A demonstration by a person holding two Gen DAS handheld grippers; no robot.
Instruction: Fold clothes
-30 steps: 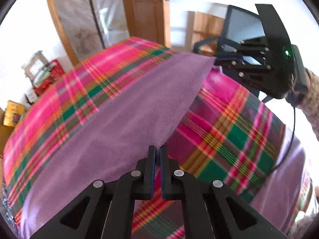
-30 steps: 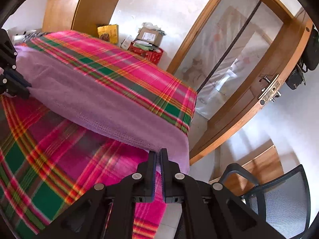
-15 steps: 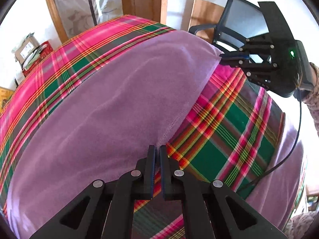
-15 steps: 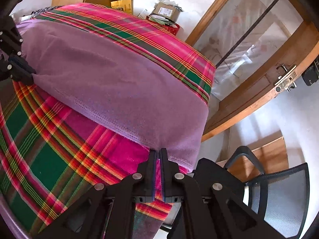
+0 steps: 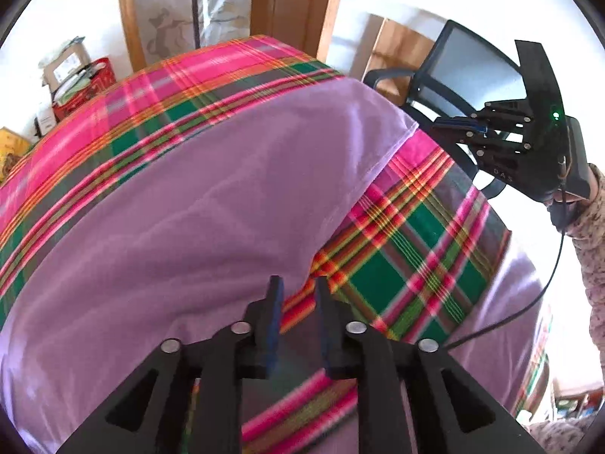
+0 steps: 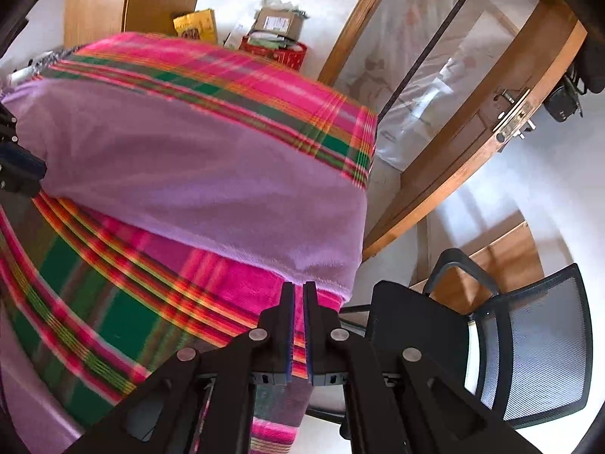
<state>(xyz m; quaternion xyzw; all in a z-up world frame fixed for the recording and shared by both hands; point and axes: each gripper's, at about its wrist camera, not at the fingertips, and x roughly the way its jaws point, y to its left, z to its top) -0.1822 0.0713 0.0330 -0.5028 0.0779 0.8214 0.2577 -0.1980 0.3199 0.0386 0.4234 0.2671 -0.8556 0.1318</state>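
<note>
We hold our left gripper [image 5: 297, 295] low with its fingers parted by a clear gap, while our right gripper [image 6: 298, 295], which sits ahead of the left and off to its right, keeps its fingers drawn almost together, only a thin slit between them.

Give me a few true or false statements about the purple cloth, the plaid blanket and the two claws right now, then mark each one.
1. The left claw is open. True.
2. The purple fleece cloth lies on a plain white sheet. False: it lies on a pink-and-green plaid blanket.
3. The right claw is wide open. False: its fingers are nearly together.
4. A black mesh office chair stands beyond the blanket's edge. True.
</note>
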